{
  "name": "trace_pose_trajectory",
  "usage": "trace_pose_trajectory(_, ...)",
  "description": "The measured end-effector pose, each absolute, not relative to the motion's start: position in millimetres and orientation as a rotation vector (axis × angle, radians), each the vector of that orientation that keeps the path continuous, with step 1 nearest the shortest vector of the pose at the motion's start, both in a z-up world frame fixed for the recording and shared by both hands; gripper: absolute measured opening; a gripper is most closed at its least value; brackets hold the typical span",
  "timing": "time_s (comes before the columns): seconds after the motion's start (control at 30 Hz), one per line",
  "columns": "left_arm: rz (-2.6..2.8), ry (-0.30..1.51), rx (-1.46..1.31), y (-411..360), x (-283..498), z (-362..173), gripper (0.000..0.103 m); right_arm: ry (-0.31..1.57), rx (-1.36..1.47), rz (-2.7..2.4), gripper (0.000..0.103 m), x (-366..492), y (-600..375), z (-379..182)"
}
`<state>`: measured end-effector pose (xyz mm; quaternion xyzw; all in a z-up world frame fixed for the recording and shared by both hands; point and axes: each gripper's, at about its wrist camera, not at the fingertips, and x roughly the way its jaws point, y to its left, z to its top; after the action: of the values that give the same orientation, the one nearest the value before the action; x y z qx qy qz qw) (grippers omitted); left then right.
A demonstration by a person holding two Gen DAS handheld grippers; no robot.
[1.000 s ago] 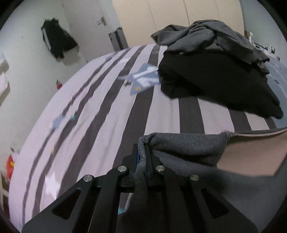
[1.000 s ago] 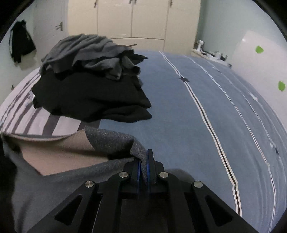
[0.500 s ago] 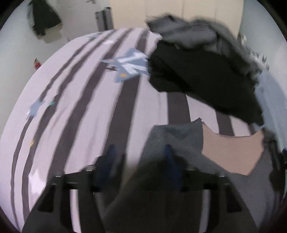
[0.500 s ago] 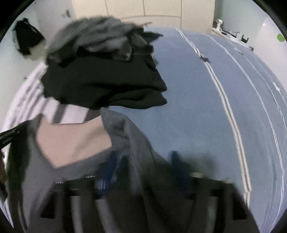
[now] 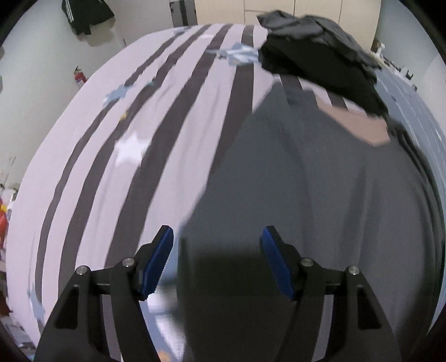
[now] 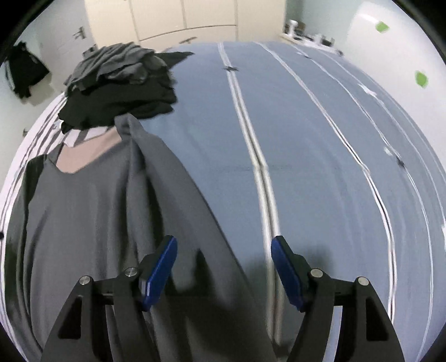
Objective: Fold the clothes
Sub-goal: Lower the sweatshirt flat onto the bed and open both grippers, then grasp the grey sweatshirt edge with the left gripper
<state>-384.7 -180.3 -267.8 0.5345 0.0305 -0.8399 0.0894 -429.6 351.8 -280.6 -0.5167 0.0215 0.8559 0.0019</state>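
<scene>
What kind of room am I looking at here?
Most likely a bedroom: a wide bed with striped covers, cream wardrobe doors behind it, and a pile of clothes on the bed.

We log 1 garment (image 5: 306, 181) spread flat on the bed (image 6: 320, 139), nearest us. Behind it: 1 pile of clothes (image 6: 120, 86), touching its far edge. Beyond the bed: cupboards (image 6: 184, 16). On the left wall: 1 hanging jacket (image 5: 83, 14).

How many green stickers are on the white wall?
2. One green sticker sits high on the white wall at the right. The other is lower down and further right. More may be hidden beyond the picture's edge.
</scene>
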Motion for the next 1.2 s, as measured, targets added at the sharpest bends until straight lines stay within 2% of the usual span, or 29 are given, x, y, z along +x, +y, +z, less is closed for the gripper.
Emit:
trace_pose_trajectory(0.1, -2.492, 0.130, 1.669, -166, -353, -272, 0.064, 0.086, -1.657, 2.631, 0.066, -404, 366, -288)
trace_pose_trajectory(0.27, -2.429, -0.014, 1.742, -144, -320, -289, 0.064, 0.073, -1.721, 2.531, 0.066, -369, 385, -302)
trace_pose_trajectory(0.37, -2.395, 0.038, 1.724, -153, -312, -298, 0.063, 0.056, -1.755, 2.491, 0.066, -356, 391, -312)
trace_pose_trajectory(0.4, -2.402, 0.059, 1.714, -156, -311, -300, 0.053, 0.042, -1.759, 2.491, 0.063, -354, 391, -314)
trace_pose_trajectory(0.43, -2.415, 0.042, 1.719, -155, -313, -300, 0.031, 0.029, -1.757, 2.500, 0.052, -353, 390, -317)
trace_pose_trajectory(0.47, -2.427, 0.024, 1.724, -153, -315, -301, 0.021, 0.023, -1.759, 2.508, 0.033, -352, 389, -319)
trace_pose_trajectory(0.5, -2.440, 0.005, 1.729, -152, -318, -302, 0.009, 0.041, -1.772, 2.515, 0.024, -353, 389, -322)
trace_pose_trajectory(0.53, -2.447, -0.026, 1.718, -150, -321, -299, 0.004, 0.058, -1.781, 2.520, 0.007, -355, 389, -324)
trace_pose_trajectory(0.6, -2.453, -0.039, 1.688, -154, -325, -289, 0.004, 0.080, -1.755, 2.516, 0.003, -358, 390, -324)
trace_pose_trajectory(0.7, -2.429, -0.052, 1.596, -182, -332, -265, 0.004, 0.117, -1.665, 2.516, 0.002, -360, 396, -310)
trace_pose_trajectory(0.83, -2.357, -0.070, 1.458, -239, -346, -232, 0.004, 0.007, -1.485, 2.506, 0.000, -364, 410, -281)
trace_pose_trajectory(0.93, -2.313, -0.141, 1.415, -286, -375, -219, 0.004, 0.038, -1.427, 2.469, 0.000, -385, 435, -268)
trace_pose_trajectory(1.07, -2.279, -0.279, 1.382, -323, -423, -214, 0.005, 0.108, -1.536, 2.492, 0.000, -416, 443, -271)
trace_pose_trajectory(1.13, -2.261, -0.264, 1.387, -344, -449, -217, 0.006, 0.110, -1.610, 2.541, 0.000, -416, 430, -276)
trace_pose_trajectory(1.2, -2.251, -0.228, 1.410, -358, -457, -220, 0.012, 0.034, -1.674, 2.543, 0.006, -415, 412, -285)
